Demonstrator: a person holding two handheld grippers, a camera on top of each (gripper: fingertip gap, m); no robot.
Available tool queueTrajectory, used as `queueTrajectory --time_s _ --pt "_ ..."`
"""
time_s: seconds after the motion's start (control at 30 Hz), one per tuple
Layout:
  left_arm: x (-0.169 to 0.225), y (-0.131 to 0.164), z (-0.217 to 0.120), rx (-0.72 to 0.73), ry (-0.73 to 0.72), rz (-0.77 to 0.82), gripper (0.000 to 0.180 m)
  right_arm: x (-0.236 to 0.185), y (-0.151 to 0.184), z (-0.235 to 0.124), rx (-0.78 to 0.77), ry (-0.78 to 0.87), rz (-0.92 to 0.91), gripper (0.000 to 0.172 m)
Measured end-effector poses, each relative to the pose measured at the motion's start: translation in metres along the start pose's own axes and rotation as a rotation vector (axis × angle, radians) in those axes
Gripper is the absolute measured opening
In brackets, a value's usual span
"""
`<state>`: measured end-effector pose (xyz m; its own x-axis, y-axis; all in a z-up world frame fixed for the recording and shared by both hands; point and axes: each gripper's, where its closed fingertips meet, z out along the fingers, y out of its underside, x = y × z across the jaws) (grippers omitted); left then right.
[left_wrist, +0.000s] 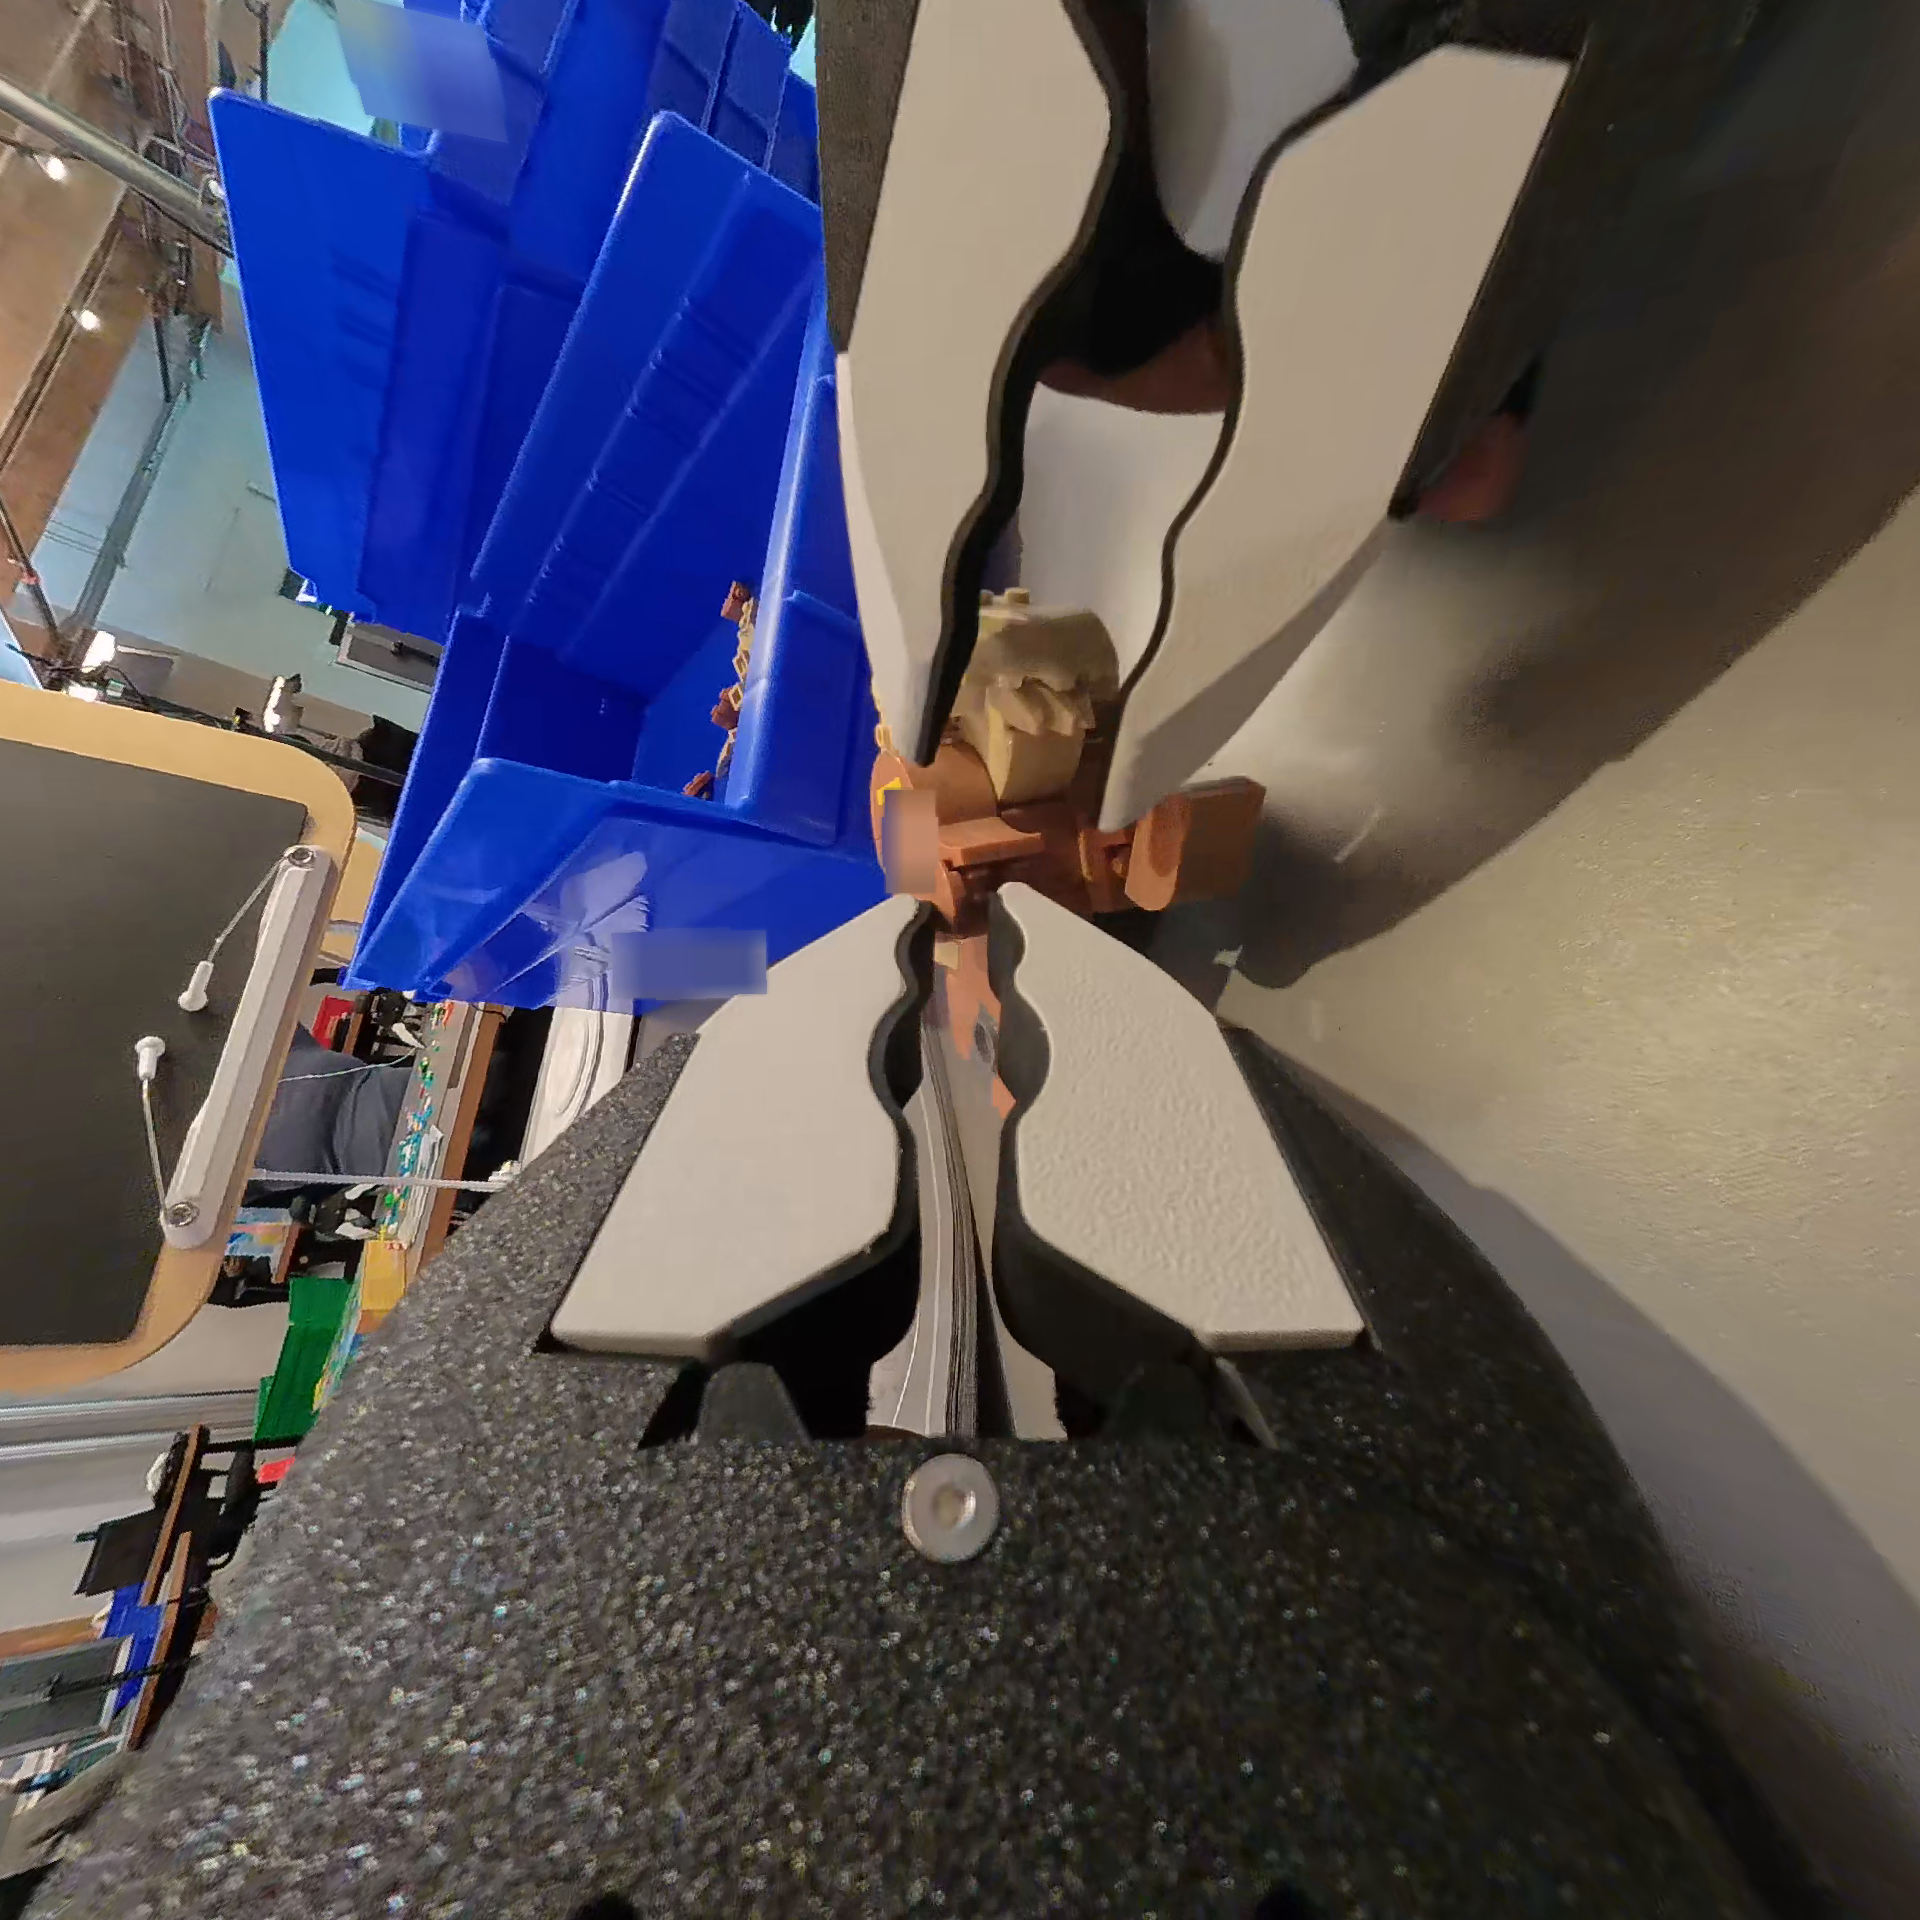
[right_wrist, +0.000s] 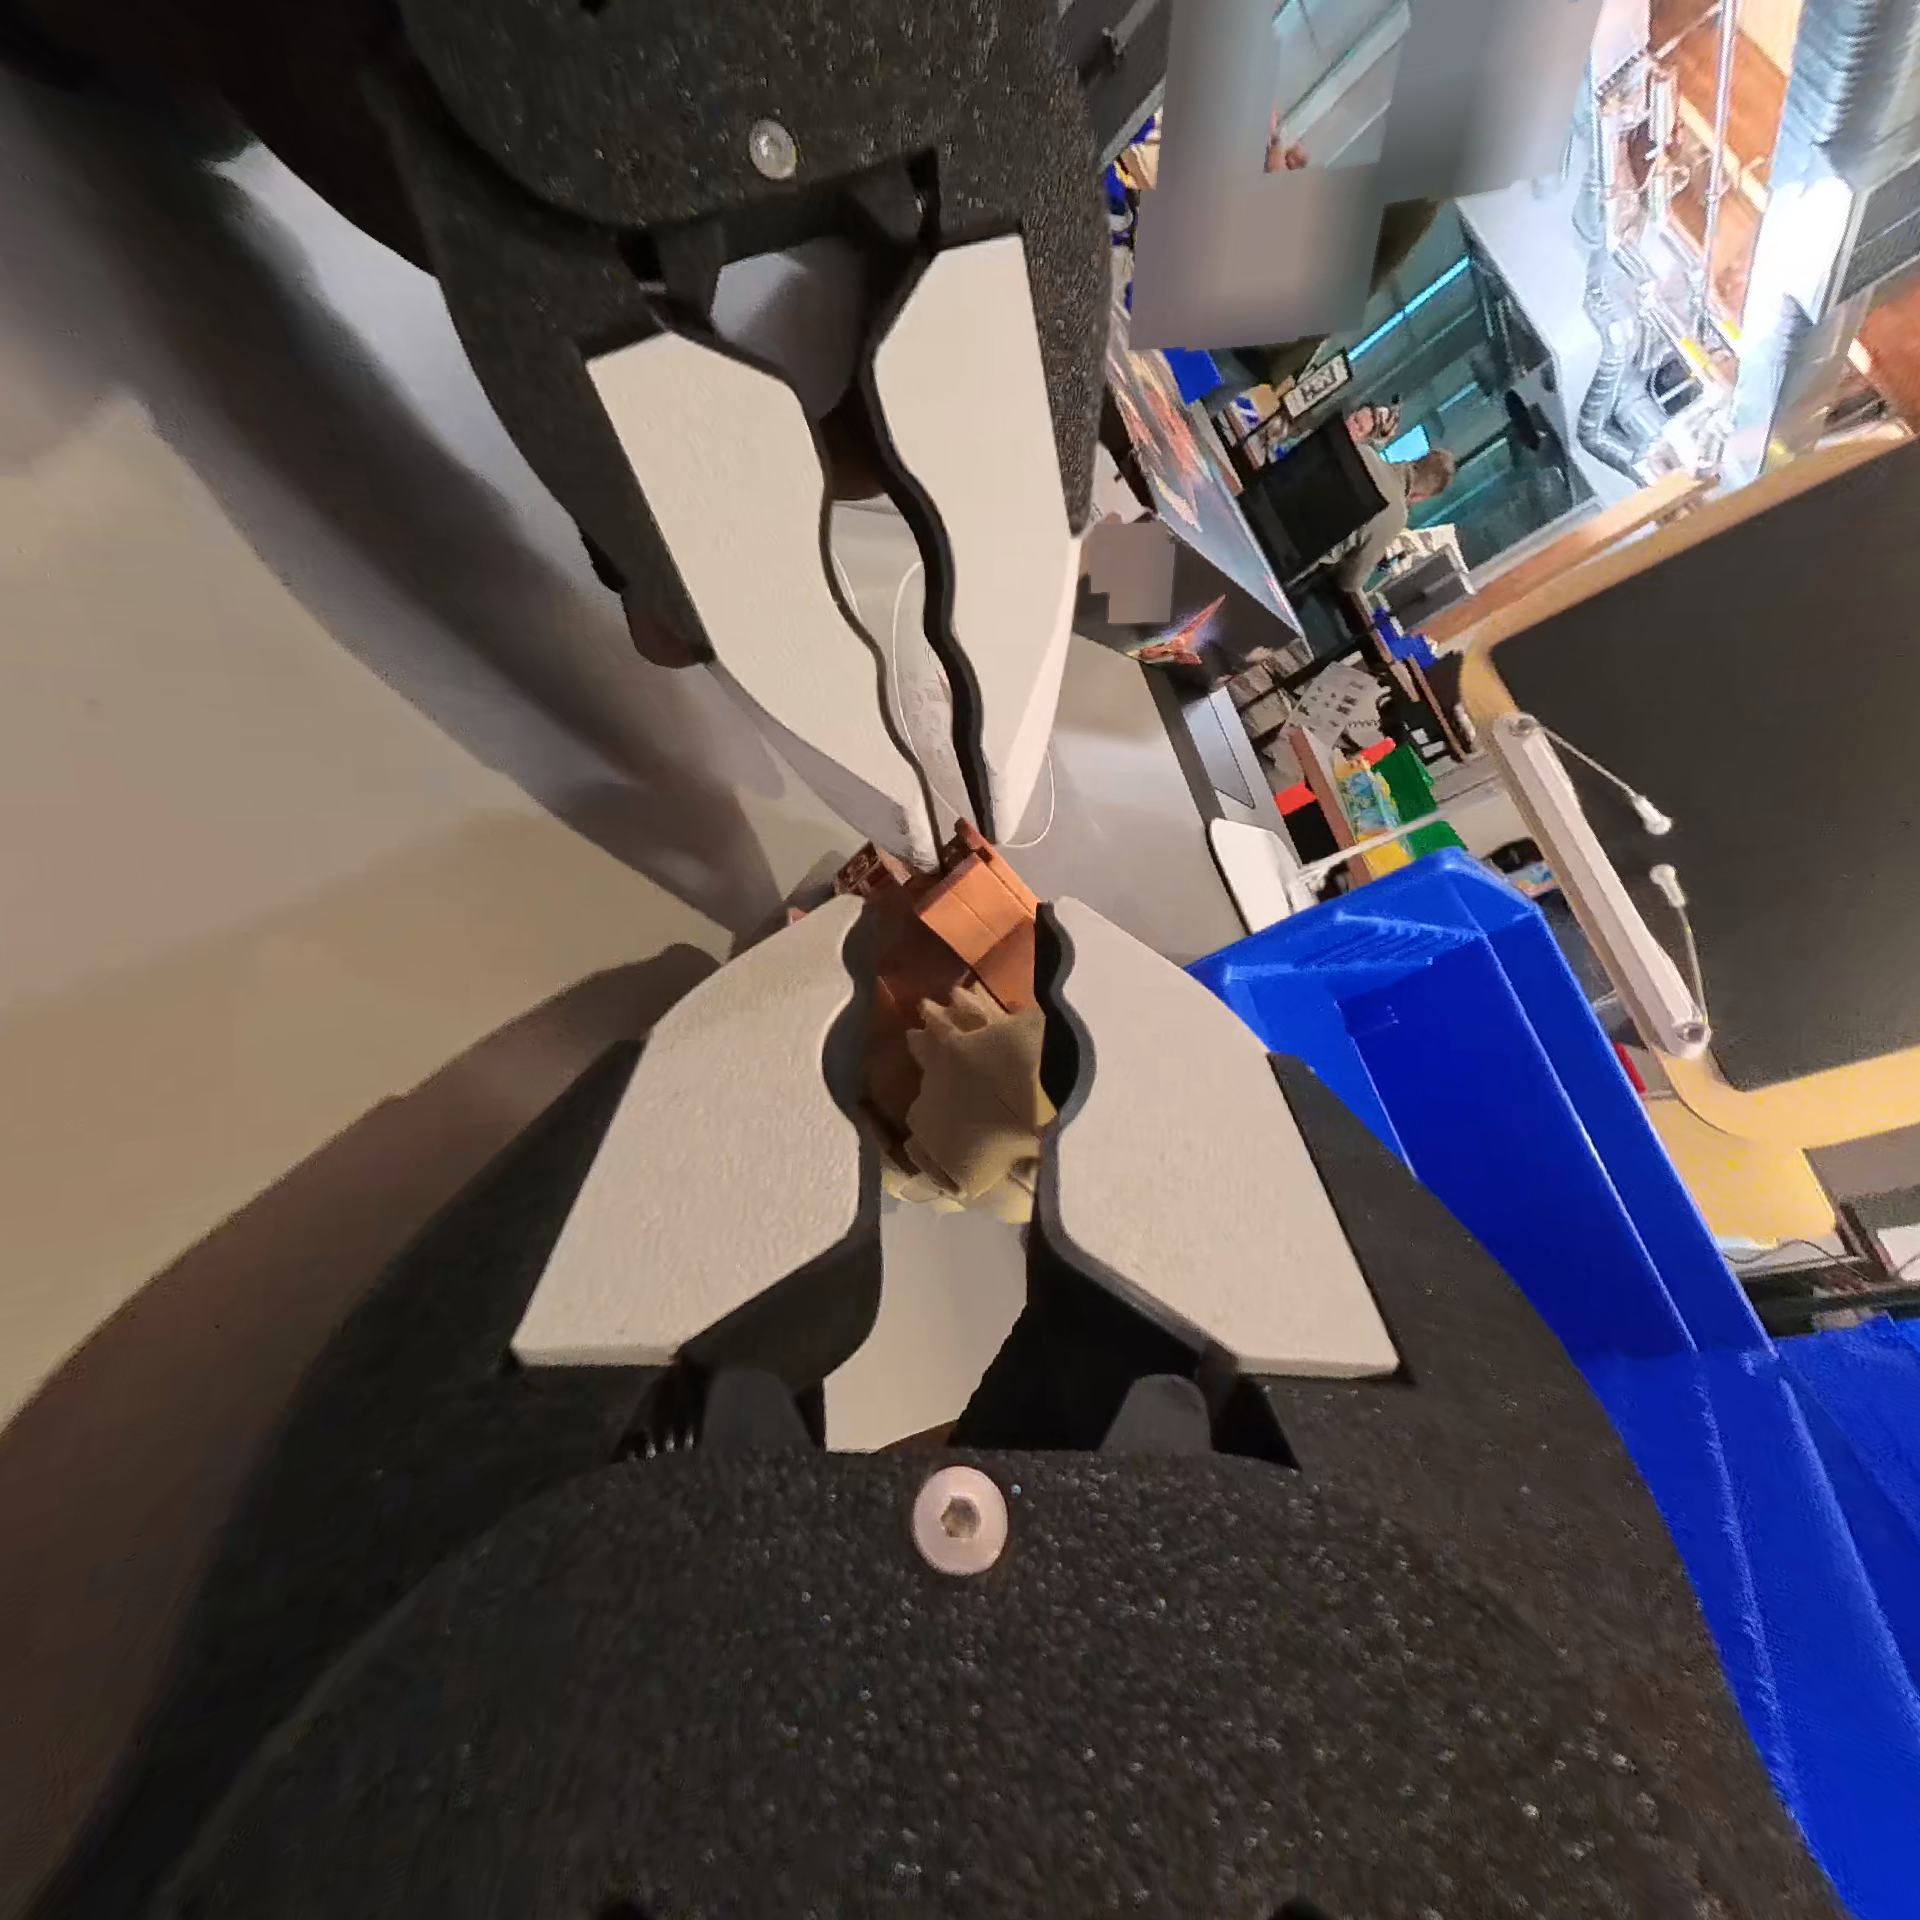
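— Here, left wrist view: left gripper (left_wrist: 961, 914) nipping a thin brown tab at the near end of a brown-and-tan brick figure (left_wrist: 1039, 810), pads nearly together. Right gripper (left_wrist: 1023, 738) reaching in from the top, clamped round the tan piece. Long axis running roughly along the right gripper's fingers, tan end tucked up between them, a flat brown plate (left_wrist: 1195, 842) jutting off to the right.

— And beyond?

— Blue bins (left_wrist: 623, 520) on the left, small brown bricks inside one. Pale tabletop (left_wrist: 1610, 1039) to the right.

— Right wrist view?

— Right gripper (right_wrist: 951, 925) pinching the figure's (right_wrist: 966, 935) brown body, tan tuft deep between the fingers, nearest the camera. Left gripper (right_wrist: 956, 821) at the far brown end, tips almost shut. One blue bin (right_wrist: 1455, 1039) only, from outside; contents unseen.

— Anything unclear?

— Figure half buried by pads in both views; one side of it blurred in the left wrist view. Exact shape hard to make out.
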<state>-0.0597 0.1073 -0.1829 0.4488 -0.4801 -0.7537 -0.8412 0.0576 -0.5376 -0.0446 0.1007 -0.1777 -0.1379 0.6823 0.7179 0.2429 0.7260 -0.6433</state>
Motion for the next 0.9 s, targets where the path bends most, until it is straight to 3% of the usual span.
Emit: queueTrajectory --time_s 0.27,0.63,0.9 --pt "0.004 -0.004 0.001 -0.006 0.017 -0.009 0.01 0.008 -0.001 0.0 -0.007 0.016 0.107 0.026" --pt "0.01 -0.006 0.0 -0.013 0.05 0.029 0.012 0.005 -0.001 -0.001 -0.04 0.046 -0.034 0.012" --pt "0.016 -0.008 -0.004 0.009 0.108 0.02 0.012 0.002 0.001 -0.001 -0.067 0.052 -0.075 0.013"
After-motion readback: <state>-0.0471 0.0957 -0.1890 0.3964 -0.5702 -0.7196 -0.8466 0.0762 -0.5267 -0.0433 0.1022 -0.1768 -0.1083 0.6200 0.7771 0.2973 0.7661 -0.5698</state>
